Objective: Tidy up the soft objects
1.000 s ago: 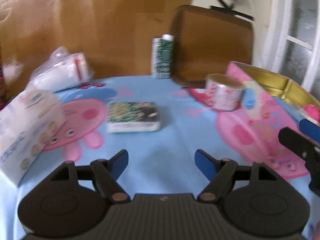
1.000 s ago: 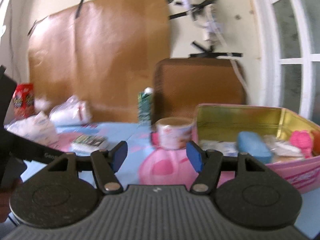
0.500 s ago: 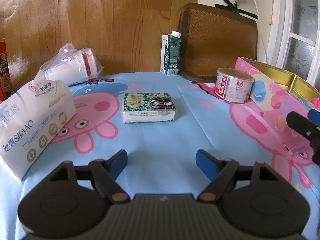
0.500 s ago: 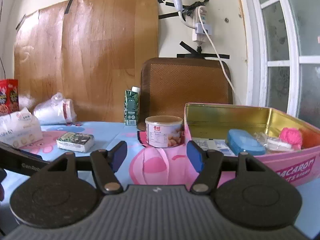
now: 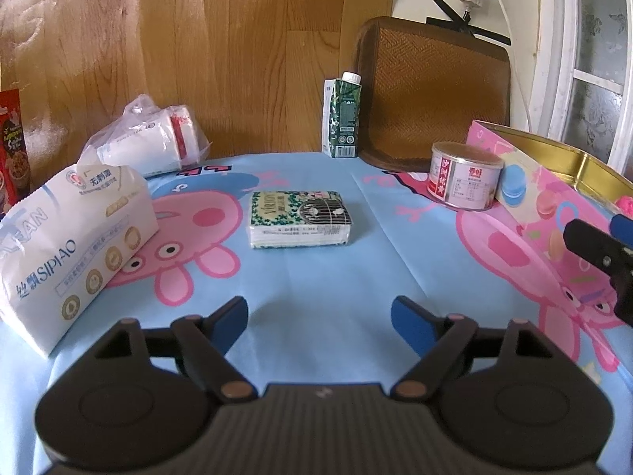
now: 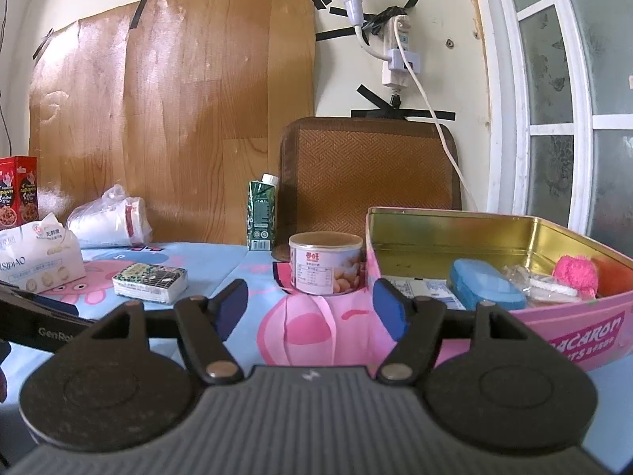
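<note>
A small green-patterned tissue pack (image 5: 300, 219) lies flat mid-table on the blue cartoon cloth, also in the right wrist view (image 6: 150, 287). A large white tissue pack (image 5: 75, 245) rests at the left. My left gripper (image 5: 318, 310) hovers short of the small pack, jaws opening, nothing between them. My right gripper (image 6: 309, 297) faces the open pink tin (image 6: 585, 336), jaws opening and empty. In the tin lie a blue case (image 6: 486, 289) and a pink fluffy item (image 6: 575, 273).
A bag of white cups (image 5: 152, 142) lies at the back left, a green carton (image 5: 342, 118) stands by the wall, and a food can (image 5: 465, 176) sits against the tin. A woven brown mat (image 5: 435, 95) leans behind. A red box (image 6: 18, 190) stands far left.
Both views went from blurred to sharp as the hands settled. Both pairs of jaws have spread slightly wider. Nothing on the table has moved.
</note>
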A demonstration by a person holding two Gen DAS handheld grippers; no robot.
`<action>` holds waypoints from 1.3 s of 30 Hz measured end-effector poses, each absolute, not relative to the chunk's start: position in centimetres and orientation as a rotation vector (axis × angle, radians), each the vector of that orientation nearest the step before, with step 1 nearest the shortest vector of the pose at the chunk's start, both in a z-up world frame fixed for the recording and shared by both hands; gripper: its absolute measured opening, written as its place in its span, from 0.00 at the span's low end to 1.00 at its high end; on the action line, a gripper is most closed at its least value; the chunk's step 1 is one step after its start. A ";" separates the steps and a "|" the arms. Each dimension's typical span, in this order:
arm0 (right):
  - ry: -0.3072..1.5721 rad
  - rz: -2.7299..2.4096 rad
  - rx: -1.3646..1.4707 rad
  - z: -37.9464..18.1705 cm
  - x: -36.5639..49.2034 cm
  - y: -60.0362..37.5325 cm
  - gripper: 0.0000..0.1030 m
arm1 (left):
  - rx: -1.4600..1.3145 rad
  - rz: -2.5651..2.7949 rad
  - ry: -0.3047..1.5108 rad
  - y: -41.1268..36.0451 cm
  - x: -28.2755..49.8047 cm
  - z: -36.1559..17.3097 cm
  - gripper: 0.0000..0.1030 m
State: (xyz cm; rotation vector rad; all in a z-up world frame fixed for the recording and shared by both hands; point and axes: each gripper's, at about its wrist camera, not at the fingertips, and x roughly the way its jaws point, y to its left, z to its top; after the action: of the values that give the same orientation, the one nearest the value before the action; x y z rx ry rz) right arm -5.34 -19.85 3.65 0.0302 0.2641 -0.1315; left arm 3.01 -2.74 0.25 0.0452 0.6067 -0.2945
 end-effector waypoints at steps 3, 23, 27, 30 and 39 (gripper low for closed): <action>0.266 -0.126 0.030 3.6 -5.3 -19.8 0.72 | 0.040 -0.295 0.604 -2.7 3.0 0.3 0.80; 0.289 -0.098 0.020 3.6 -5.1 -19.5 0.74 | 0.021 -0.281 0.583 -2.3 2.7 0.4 0.89; 0.267 -0.116 0.030 3.7 -5.5 -19.6 0.74 | 0.038 -0.302 0.575 -2.5 2.6 0.4 0.89; 0.232 -0.138 0.028 3.8 -6.0 -19.6 0.74 | 0.074 -0.328 0.547 -3.1 2.0 0.5 0.89; 0.150 -0.165 -0.049 4.1 -7.2 -18.3 0.74 | 0.100 -0.397 0.479 -3.5 0.8 0.9 0.91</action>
State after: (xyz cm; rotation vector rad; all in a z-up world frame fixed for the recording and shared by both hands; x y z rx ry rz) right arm -7.17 -18.28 4.06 -0.0486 0.1499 -0.1650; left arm 0.81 -3.52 0.85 0.1000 0.4792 -0.3965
